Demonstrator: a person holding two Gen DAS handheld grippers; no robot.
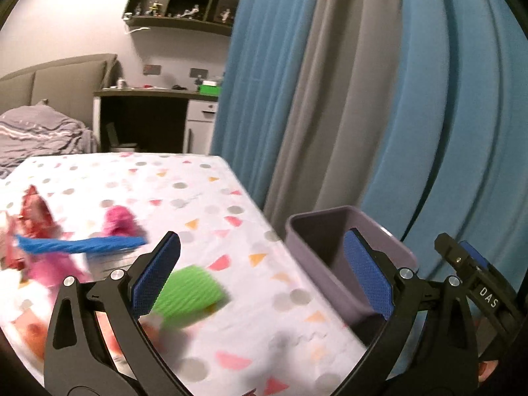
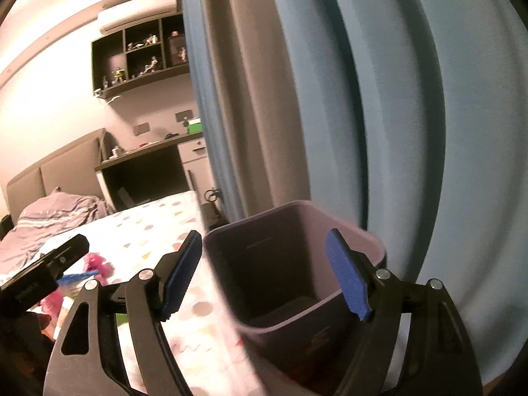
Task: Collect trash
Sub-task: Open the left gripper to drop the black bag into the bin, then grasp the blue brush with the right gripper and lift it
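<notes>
Purple bin sits just off the counter edge, beside the blue curtain, prob so scraps can be carried straight across and dropped in.

Right claw hangs over the bin mouth, fingers apart, nothing between them; looks like a drop-off spot.

Left claw is spread wide and empty too, aimed across the counter w/ the bin on its right side.

Trash not yet collected lies on the patterned cloth: green crumpled piece just by the left finger, pink wad, blue strip, red wrapper further left. Blurry, so exact materials unclear.

Next pick is likely the green piece, being nearest.
</notes>
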